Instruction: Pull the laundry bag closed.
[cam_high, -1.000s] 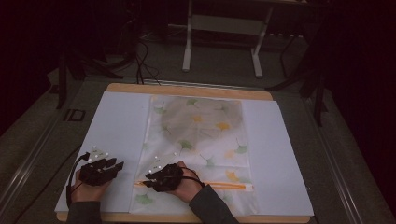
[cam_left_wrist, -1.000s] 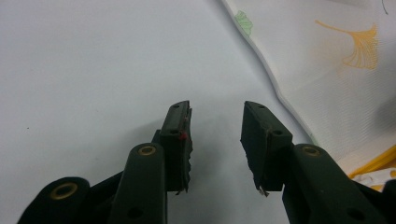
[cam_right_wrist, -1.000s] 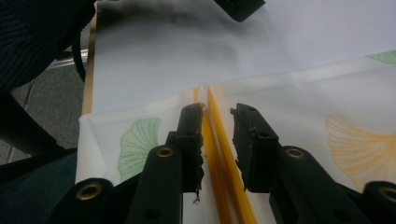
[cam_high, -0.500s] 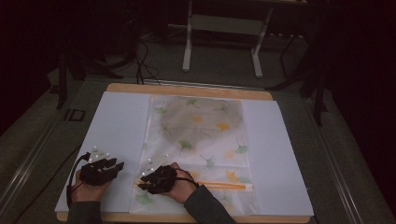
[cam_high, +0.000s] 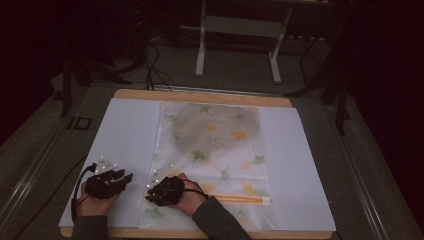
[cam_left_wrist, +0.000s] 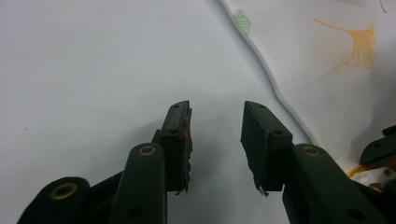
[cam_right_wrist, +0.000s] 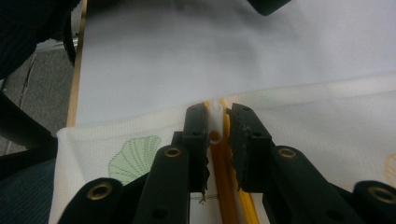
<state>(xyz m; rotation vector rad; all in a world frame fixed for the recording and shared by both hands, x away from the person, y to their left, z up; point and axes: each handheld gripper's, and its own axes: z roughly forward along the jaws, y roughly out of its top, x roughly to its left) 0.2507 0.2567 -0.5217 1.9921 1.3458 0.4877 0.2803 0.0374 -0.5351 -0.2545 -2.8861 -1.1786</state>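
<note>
Zipper pull (cam_right_wrist: 215, 116), small and white, sits pinched between the jaws of the right tongs (cam_right_wrist: 215, 110), at the near left end of an orange zipper (cam_high: 239, 199) that runs rightward along the near edge of a mesh pouch (cam_high: 212, 155). That pouch is pale, printed with green and yellow ginkgo leaves, and lies flat in the middle of a white sheet (cam_high: 125, 135) covering the bench (cam_high: 200, 95).

Going left to right in the high view: a wide strip of bare white sheet lies open at the left, and the left tongs (cam_high: 120, 176) rest there, near the front edge. Their jaws are spread, holding nothing, with the pouch's wavy left edge just beside them to the right (cam_left_wrist: 280, 93). Next come the right tongs (cam_high: 152, 190), over the pouch's near left corner, close to the left tongs but apart from them. Beyond the pouch, another broad strip of bare sheet runs to the bench's right edge. The bench's wooden rim shows along the far and near sides.
</note>
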